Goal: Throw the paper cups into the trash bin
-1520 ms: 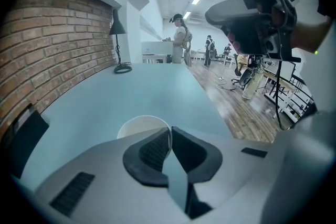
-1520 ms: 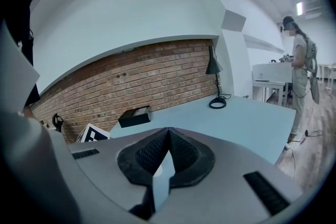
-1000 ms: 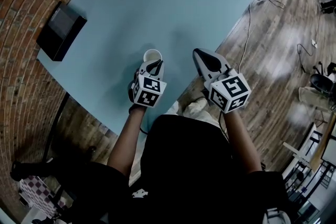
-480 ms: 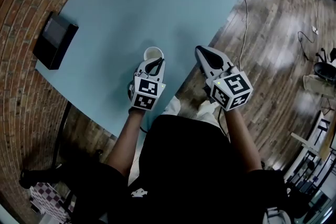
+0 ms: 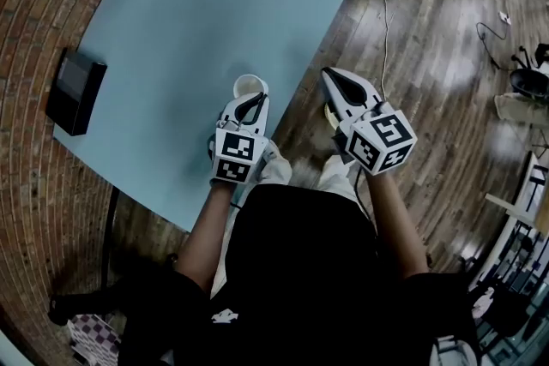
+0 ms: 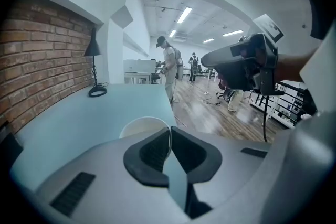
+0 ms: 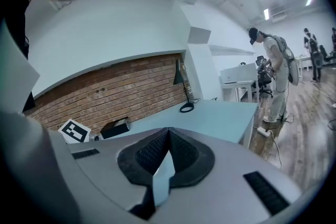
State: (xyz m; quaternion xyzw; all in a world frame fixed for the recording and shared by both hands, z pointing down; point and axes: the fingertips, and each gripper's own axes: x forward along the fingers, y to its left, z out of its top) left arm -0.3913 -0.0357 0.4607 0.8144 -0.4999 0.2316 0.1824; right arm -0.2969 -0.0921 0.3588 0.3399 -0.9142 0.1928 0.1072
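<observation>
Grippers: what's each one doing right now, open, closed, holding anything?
Left gripper: closed, fingers pinching the paper cup by its rim.
Right gripper: closed, nothing held.

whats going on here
A person holds a gripper in each hand. The left gripper is pinched shut on the rim of a paper cup over the blue table. The right gripper is shut and empty, out over the wood floor. No bin is in view.
</observation>
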